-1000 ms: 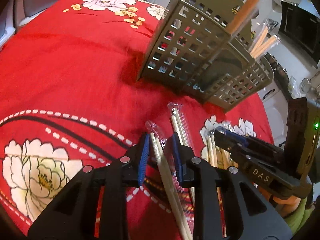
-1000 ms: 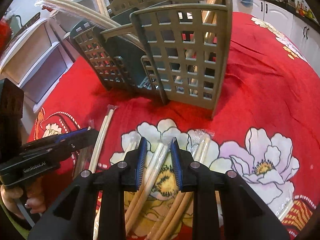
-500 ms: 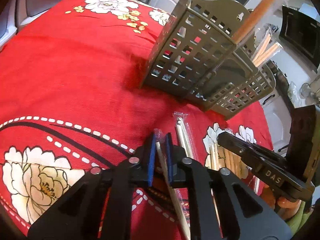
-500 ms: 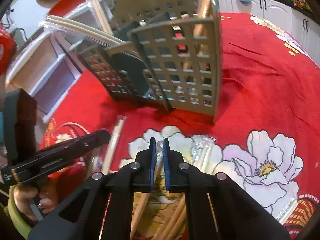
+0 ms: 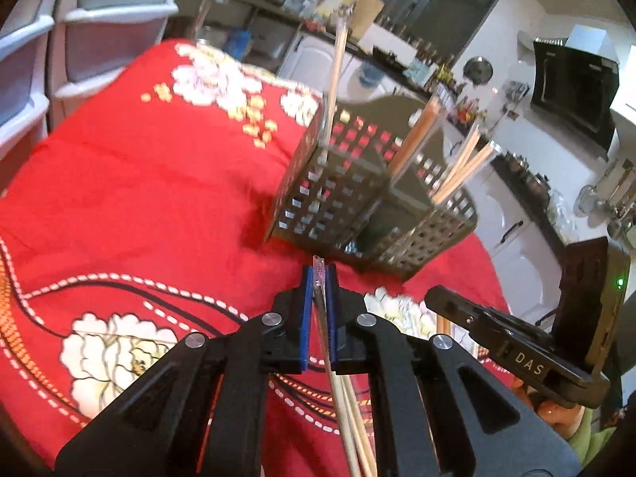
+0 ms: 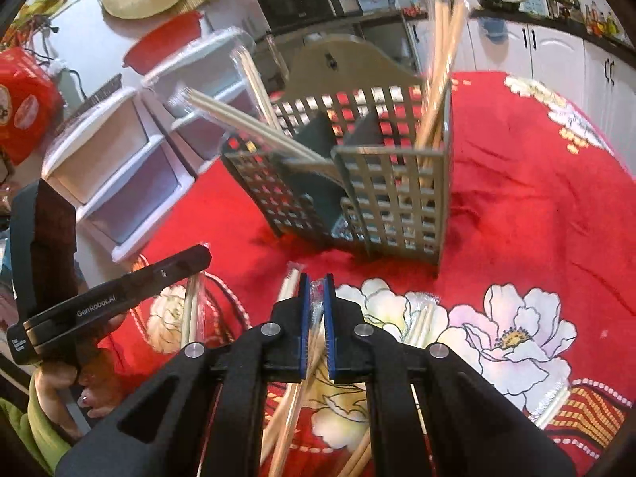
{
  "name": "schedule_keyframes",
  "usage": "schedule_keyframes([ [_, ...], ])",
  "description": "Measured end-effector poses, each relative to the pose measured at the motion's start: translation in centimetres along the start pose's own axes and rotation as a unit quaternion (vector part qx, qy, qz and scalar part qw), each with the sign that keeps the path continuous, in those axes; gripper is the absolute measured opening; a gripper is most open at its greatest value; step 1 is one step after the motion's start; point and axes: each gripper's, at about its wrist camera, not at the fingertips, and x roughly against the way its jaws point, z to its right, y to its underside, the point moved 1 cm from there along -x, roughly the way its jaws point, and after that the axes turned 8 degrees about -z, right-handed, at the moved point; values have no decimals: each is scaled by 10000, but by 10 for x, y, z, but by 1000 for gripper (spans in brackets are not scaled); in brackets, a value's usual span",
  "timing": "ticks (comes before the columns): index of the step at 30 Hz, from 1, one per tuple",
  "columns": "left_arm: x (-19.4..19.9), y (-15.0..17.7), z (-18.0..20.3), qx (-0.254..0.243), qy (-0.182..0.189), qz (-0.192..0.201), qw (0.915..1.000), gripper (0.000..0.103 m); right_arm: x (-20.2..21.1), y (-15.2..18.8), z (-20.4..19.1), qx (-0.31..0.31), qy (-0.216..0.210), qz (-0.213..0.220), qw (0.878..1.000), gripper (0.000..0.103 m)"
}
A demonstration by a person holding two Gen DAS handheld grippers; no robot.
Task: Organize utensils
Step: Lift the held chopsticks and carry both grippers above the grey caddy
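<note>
My left gripper [image 5: 319, 278] is shut on a pair of plastic-wrapped chopsticks [image 5: 342, 405], whose wrapper tip pokes out between the blue pads. My right gripper [image 6: 317, 284] is likewise shut on another wrapped pair of chopsticks [image 6: 296, 393]. Both are lifted above the red floral tablecloth [image 5: 159, 198]. Ahead stands a grey slotted utensil holder [image 5: 357, 194] [image 6: 381, 198] with several wrapped chopsticks leaning in its compartments. More wrapped pairs lie on the cloth [image 6: 421, 318]. Each view shows the other gripper at its side [image 5: 512, 349] [image 6: 107, 294].
White plastic drawer units [image 6: 119, 167] stand off the table's edge on the left. Kitchen cabinets and a counter with bottles [image 5: 437, 79] fill the background. A hand in a green sleeve [image 6: 51, 393] holds the left gripper.
Both grippers closed on a wrapped pair of chopsticks and rose off the cloth, tilting up so the holder and kitchen now show more.
</note>
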Motion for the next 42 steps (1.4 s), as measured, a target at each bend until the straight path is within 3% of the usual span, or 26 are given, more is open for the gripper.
schedule_keyframes([
  [9,43,-13,12,-86,28,599,9982,1,38,-4,-17,123,-153,455,9988,6],
  [27,85,-36,31,-355,42,1212,9920,0,95,-19,-25,260,-141,1238,9919,6],
  [42,117,-81,61,-829,-16,1819,9798,0,133,-59,-32,539,-20,1863,9810,6],
])
